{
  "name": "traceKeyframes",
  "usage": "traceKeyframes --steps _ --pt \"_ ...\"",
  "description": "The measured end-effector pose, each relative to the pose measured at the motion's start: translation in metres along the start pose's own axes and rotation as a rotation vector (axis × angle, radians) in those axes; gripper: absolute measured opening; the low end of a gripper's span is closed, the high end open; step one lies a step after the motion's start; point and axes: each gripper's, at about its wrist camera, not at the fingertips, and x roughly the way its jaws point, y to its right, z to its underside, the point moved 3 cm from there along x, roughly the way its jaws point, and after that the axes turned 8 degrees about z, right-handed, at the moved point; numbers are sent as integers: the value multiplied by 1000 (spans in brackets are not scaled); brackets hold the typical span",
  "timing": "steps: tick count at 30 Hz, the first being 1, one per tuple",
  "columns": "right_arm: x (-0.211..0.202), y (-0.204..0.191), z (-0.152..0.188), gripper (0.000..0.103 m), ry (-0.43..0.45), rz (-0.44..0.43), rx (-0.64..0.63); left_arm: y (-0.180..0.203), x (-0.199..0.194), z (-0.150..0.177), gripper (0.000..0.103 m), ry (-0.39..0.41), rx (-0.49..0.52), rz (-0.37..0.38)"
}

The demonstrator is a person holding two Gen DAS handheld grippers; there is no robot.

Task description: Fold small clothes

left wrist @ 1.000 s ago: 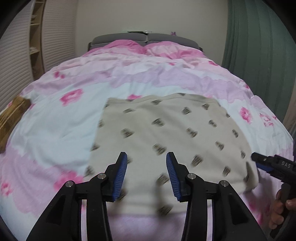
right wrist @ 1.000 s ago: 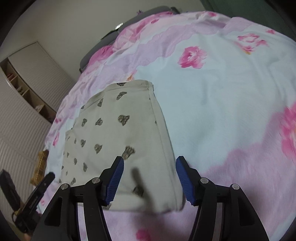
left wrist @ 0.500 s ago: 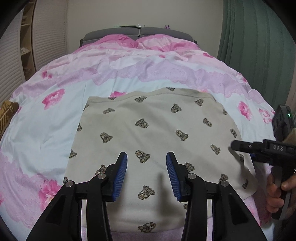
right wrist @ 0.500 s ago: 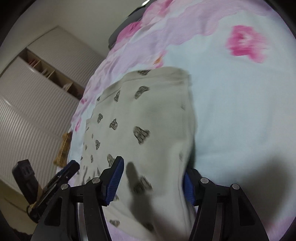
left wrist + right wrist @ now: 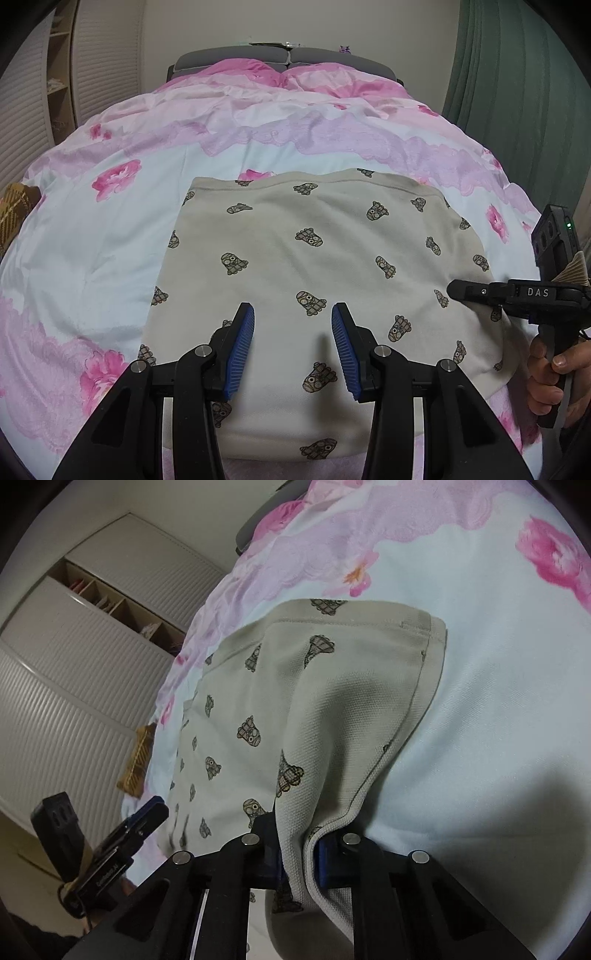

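Note:
A beige garment (image 5: 314,258) with small dark cartoon prints lies flat on the bed, near its front edge. My left gripper (image 5: 293,347) is open and empty, hovering over the garment's near middle. My right gripper (image 5: 297,853) is shut on the garment's right edge (image 5: 332,775), which rises in a fold from the bed. It also shows in the left wrist view (image 5: 480,291) at the garment's right side, held by a hand. The left gripper also shows in the right wrist view (image 5: 144,816) at lower left.
The bed has a pink and white floral duvet (image 5: 110,229) and pink pillows (image 5: 295,81) at a grey headboard. A brown checked item (image 5: 14,210) lies at the bed's left edge. A white slatted wardrobe (image 5: 74,664) stands left, a green curtain (image 5: 517,92) right.
My right gripper moved in to the garment's right edge and shut on it, lifting it into a fold. My left gripper stayed open and drew slightly closer over the garment.

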Motion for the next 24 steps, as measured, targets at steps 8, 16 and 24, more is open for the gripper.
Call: traceKeyframes --steps 8,16,24 --pt "-15 -16 -3 11 22 81 -8 -14 -10 -2 43 19 -14 -6" --pt "-33 -51 -10 10 14 277 -23 -37 -28 -8 43 44 -32 -17" --pt "-15 -162 -26 10 17 551 -242 -81 -55 -9 43 79 -86 -39"
